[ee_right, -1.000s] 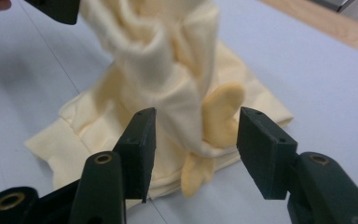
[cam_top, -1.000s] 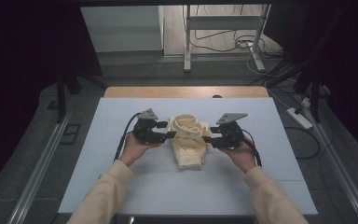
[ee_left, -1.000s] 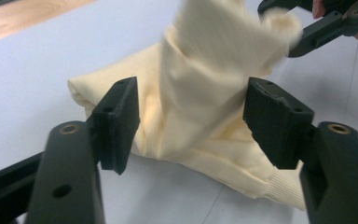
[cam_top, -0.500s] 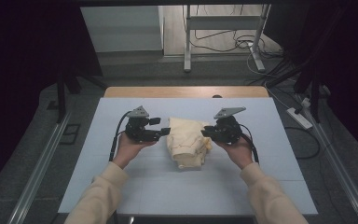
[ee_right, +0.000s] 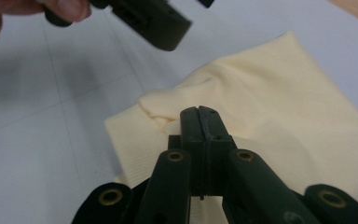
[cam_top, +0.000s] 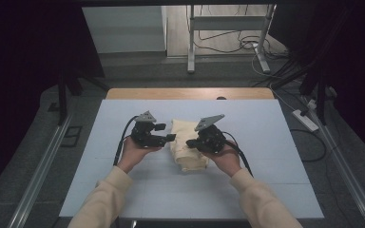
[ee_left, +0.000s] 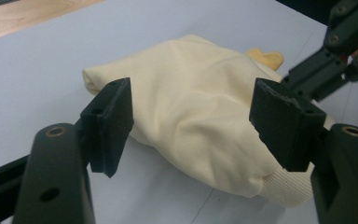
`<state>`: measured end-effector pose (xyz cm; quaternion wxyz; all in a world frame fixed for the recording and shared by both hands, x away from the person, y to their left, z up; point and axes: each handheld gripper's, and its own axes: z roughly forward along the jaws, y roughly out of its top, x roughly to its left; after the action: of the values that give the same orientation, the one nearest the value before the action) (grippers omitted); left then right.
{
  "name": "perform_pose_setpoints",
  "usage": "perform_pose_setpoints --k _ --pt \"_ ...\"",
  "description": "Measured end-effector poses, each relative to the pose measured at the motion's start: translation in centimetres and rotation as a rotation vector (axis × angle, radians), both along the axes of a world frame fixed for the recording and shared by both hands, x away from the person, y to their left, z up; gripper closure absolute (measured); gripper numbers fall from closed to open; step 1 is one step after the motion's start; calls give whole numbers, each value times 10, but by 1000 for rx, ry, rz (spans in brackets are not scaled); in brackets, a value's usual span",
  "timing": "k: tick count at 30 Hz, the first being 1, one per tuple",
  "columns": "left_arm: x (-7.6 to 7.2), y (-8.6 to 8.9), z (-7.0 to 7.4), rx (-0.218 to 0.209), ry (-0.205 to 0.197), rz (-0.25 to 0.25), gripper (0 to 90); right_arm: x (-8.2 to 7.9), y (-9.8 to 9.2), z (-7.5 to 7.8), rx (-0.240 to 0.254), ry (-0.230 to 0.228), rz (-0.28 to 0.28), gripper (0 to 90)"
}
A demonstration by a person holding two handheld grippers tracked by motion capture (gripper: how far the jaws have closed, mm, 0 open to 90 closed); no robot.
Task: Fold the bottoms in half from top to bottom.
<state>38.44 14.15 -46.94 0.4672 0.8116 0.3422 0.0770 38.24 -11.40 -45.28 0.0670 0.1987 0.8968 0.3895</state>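
Where a pale blue bench (cam_top: 266, 180) fills the middle of the high view, a folded cream knit garment (cam_top: 186, 149) lies bundled near its centre, its ribbed hem at the near end and a bit of darker yellow fabric peeking out at the far side. The left gripper (cam_top: 168, 138) hangs just left of the bundle with its fingers (ee_left: 109, 123) spread wide and empty, the cloth lying between and beyond them in the left gripper view. The right gripper (cam_top: 191, 142) sits at the bundle's right side; in the right gripper view its fingers (ee_right: 200, 128) are pressed together over the cloth, and whether a fold is pinched between them cannot be told, since no fabric is visible in the seam. A person's two hands in cream sleeves come in from the near edge. Beyond the bench are a wooden strip, a metal stand and floor cables. The likely risk: if the right fingers hold only a thin top layer or nothing at all, a lift or pull would let the folded layers slide apart and undo the bundle. The wide left fingers could also shove the soft heap sideways instead of catching it.
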Motion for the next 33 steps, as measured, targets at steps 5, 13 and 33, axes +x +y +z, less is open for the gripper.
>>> perform_pose_setpoints --k 5,13,33 --pt "-1 0 0 2 2 0 307 -5 -3 -13 -72 9 -1 892" --pt "-1 -3 -2 7 9 -7 305 -9 -23 -32 -62 51 -26 893" --pt "-5 -4 -3 9 9 -13 304 -14 -29 -43 -6 52 -48 893"
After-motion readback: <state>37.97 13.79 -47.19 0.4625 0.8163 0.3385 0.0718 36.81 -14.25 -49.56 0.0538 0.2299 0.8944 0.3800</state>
